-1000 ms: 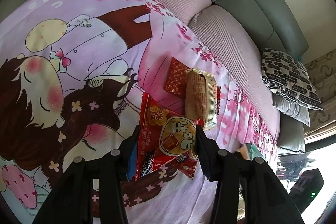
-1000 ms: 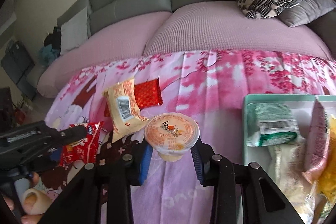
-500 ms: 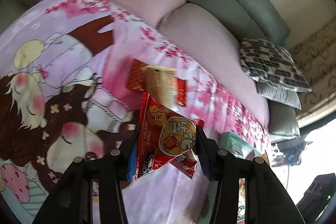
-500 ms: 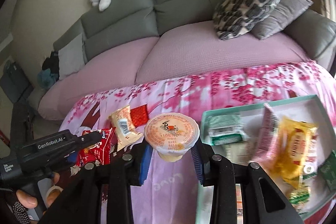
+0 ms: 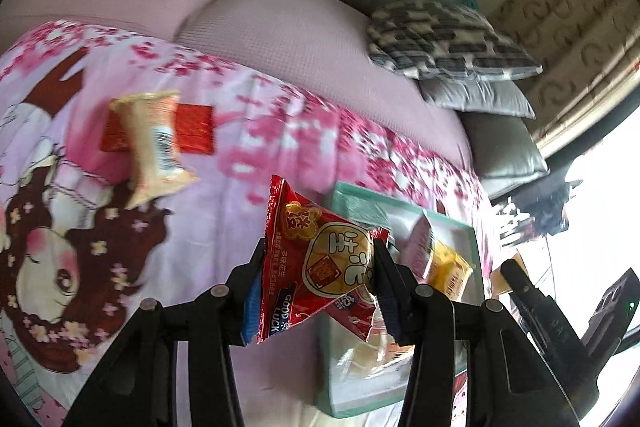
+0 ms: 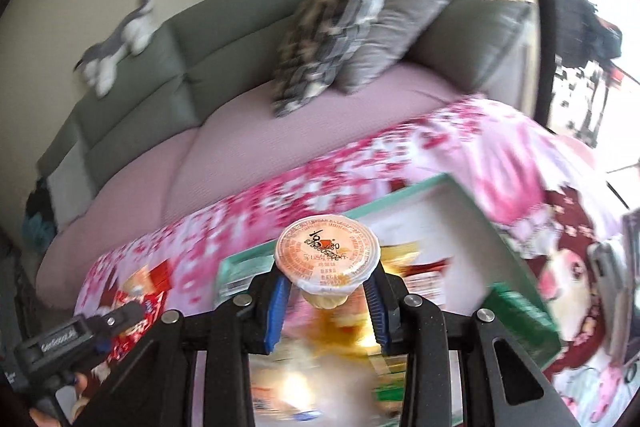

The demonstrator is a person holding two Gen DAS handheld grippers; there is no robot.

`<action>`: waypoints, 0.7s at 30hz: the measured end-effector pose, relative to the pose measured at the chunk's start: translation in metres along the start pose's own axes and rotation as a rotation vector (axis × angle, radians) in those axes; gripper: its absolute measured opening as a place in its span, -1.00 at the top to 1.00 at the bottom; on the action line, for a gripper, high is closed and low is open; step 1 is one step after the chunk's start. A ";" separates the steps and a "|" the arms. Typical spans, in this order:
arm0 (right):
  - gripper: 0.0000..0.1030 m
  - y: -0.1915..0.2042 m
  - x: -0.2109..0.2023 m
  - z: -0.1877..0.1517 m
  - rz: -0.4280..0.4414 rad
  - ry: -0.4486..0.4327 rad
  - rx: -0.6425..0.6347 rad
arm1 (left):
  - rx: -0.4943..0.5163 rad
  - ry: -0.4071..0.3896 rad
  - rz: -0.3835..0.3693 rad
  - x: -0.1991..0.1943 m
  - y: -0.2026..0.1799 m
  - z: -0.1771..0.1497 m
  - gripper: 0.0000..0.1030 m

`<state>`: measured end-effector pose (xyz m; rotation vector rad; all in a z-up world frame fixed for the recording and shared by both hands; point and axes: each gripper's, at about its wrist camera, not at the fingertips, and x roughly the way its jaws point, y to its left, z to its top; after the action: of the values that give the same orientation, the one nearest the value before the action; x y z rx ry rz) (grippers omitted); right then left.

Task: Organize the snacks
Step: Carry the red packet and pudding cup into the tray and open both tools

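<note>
- Gripping a glossy red foil snack packet (image 5: pixel 316 263), left gripper (image 5: pixel 318 283) has its black jaws with blue pads closed partway on both crinkled sides; packet hangs in the air just over the near-left corner of the box
- Packet shape: flat pillow bag, serrated top edge, round yellow label on the front
- Clamping a small jelly cup (image 6: pixel 328 259), right gripper (image 6: pixel 328 301) holds it upright by the tapered translucent body under the rim; round peel-off foil lid, orange print, faces the camera
- Cup sits in the air above the teal box (image 6: pixel 432 187), not touching its contents
- Box: shallow rectangular tray, teal walls, white floor, already holding several wrapped snacks; contents smeared by motion blur in the right wrist view, a yellow wrapper (image 5: pixel 448 269) and a pale pink one readable in the left wrist view
- Box rests on a soft pink cartoon-print blanket (image 5: pixel 120 235) with cherry-blossom pattern
- On the blanket, well apart from the box: a beige crimped-end wrapper (image 5: pixel 154 143) lying across a flat red sachet (image 5: pixel 194 129)
- Behind: grey-green sofa (image 6: pixel 132 87) with pink ribbed seat cover, a black-and-white patterned cushion (image 5: pixel 444 39) stacked on a plain grey one, a plush toy (image 6: pixel 116 43) on the backrest
</note>
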<state>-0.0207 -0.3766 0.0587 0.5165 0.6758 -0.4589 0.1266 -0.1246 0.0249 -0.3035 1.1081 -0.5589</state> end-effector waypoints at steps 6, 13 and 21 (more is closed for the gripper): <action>0.28 -0.056 0.005 0.004 -0.112 0.002 0.089 | 0.085 0.053 -0.013 0.029 -0.046 -0.004 0.04; 0.28 -0.092 0.022 0.000 -0.171 0.036 0.134 | 0.149 0.111 0.015 0.063 -0.080 -0.009 0.04; 0.28 -0.100 0.035 -0.001 -0.204 0.046 0.126 | 0.155 0.147 0.061 0.087 -0.086 -0.012 0.04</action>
<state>-0.0527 -0.4622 0.0045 0.5809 0.7504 -0.6861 0.1211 -0.2438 -0.0036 -0.0945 1.2039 -0.6167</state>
